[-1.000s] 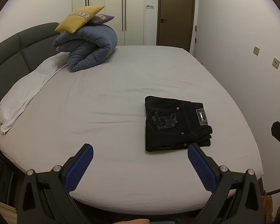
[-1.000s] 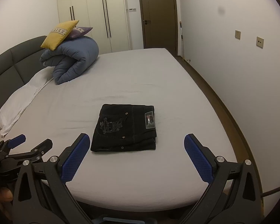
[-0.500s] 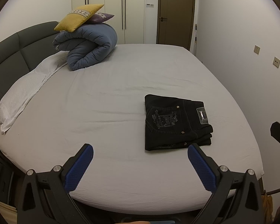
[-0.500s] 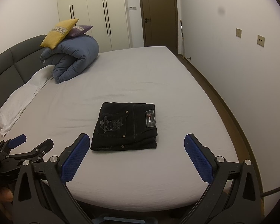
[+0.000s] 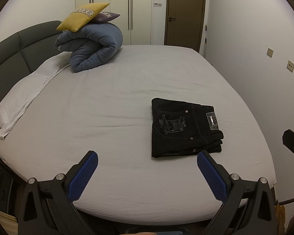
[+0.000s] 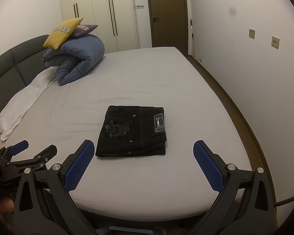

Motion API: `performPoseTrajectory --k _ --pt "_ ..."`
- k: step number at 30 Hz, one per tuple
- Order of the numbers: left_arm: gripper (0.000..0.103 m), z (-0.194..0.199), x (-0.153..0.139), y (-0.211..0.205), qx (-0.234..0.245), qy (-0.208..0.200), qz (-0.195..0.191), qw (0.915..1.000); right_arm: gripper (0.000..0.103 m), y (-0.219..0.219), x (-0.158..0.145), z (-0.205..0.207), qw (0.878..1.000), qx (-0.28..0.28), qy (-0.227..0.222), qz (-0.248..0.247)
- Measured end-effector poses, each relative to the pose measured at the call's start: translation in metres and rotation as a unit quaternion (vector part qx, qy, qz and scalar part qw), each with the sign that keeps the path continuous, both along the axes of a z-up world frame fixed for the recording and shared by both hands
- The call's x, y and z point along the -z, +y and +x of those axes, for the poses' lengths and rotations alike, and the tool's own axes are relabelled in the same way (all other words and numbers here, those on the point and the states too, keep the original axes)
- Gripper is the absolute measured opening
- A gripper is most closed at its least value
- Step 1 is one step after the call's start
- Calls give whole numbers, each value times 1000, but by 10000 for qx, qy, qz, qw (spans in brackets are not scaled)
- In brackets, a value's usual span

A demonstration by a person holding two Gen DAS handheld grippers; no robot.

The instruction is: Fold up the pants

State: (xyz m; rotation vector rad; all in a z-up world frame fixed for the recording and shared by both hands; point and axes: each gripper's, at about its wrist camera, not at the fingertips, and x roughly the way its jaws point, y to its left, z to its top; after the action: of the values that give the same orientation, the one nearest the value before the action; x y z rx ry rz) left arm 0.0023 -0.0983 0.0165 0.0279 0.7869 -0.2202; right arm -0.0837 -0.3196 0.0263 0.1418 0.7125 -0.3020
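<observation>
Black pants [image 5: 185, 127]: folded into a compact rectangle, pocket up, lying on the bed [image 5: 107, 101] near its foot edge. Left gripper [image 5: 147, 173]: jaws spread, empty. Right gripper [image 6: 143, 161]: jaws spread, empty.

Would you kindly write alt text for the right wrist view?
Black pants lie folded on a grey bed, beyond the open right gripper. A rolled blue duvet with two cushions sits by the headboard.
</observation>
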Motion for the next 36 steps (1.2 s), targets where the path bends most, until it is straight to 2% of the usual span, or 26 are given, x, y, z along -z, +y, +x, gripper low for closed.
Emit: performPoseTrajectory --k 36 --pt "103 1 3 -1 -4 2 -15 10000 103 4 -1 3 10000 -26 33 8"
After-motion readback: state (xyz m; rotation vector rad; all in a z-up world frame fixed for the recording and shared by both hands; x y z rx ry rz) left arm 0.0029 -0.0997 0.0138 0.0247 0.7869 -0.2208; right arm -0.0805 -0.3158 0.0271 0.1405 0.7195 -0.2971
